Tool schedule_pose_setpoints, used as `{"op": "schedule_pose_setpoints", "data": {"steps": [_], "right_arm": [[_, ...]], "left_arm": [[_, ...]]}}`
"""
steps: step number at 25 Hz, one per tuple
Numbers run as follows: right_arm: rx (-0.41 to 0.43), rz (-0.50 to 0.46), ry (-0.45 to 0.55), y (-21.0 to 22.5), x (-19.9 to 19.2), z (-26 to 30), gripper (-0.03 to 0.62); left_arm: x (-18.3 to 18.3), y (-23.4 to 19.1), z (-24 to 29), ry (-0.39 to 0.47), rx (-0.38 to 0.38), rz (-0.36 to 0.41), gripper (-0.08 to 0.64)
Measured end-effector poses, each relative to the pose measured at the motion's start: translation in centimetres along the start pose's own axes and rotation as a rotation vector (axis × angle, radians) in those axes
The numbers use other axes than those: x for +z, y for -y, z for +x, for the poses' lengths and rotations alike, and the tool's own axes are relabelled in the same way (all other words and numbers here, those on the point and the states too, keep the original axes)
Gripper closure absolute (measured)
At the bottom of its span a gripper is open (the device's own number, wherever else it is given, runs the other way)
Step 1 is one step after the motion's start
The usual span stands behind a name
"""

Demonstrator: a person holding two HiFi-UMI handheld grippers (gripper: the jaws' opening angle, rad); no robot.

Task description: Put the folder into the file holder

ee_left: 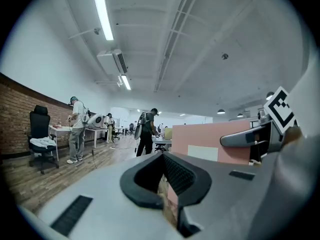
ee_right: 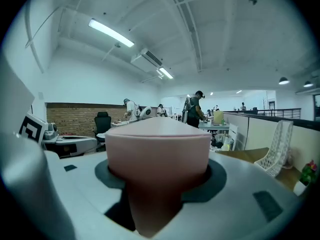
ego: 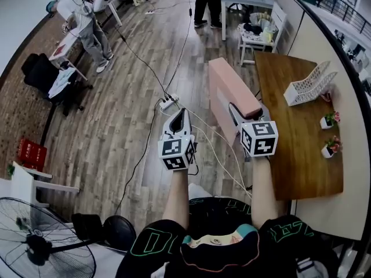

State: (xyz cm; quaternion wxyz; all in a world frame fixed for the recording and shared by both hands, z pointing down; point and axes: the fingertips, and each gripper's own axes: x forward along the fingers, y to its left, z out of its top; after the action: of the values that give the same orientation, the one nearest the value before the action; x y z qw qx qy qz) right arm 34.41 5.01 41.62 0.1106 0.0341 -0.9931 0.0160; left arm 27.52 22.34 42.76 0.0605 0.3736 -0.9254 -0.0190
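My right gripper [ego: 243, 116] is shut on the near end of a thick pink folder [ego: 227, 91], which stands on edge in the air and points away from me beside the desk's left side. In the right gripper view the folder [ee_right: 157, 146] fills the space between the jaws of the right gripper [ee_right: 157, 186]. The white mesh file holder [ego: 308, 86] lies on the wooden desk [ego: 293, 149] to the far right of the folder, and shows at the right in the right gripper view [ee_right: 278, 146]. My left gripper [ego: 178, 119] hangs over the floor, shut and with nothing in it.
Two small potted plants [ego: 328, 120] [ego: 331, 147] stand at the desk's right edge. Cables and a power strip [ego: 168, 102] lie on the wood floor. A fan [ego: 35, 245] stands at the near left. People stand at tables farther back [ego: 207, 2].
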Motion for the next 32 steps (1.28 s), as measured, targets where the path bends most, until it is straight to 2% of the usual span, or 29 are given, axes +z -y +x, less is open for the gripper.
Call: {"op": "schedule_pose_setpoints", "data": {"steps": [6, 22, 26, 32], "right_arm": [[-0.018, -0.006, 0.018, 0.9, 1.4, -0.5, 0.312], [-0.044, -0.006, 0.120, 2.3, 6.0, -1.7, 0.312], [-0.029, 0.005, 0.102, 1.6, 5.8, -0.7, 0.311], [0.012, 0.010, 0.050, 0.4, 3.8, 3.2, 0.311]], "left_arm": [[1.8, 0.4, 0.5, 0.048, -0.009, -0.001, 0.563], [7.4, 1.3, 0.8, 0.153, -0.037, 0.064, 0.563], [6.7, 0.1, 0.3, 0.131, -0.021, 0.064, 0.563], [4.1, -2.9, 2.5, 0.091, 0.006, 0.013, 0.563]]}}
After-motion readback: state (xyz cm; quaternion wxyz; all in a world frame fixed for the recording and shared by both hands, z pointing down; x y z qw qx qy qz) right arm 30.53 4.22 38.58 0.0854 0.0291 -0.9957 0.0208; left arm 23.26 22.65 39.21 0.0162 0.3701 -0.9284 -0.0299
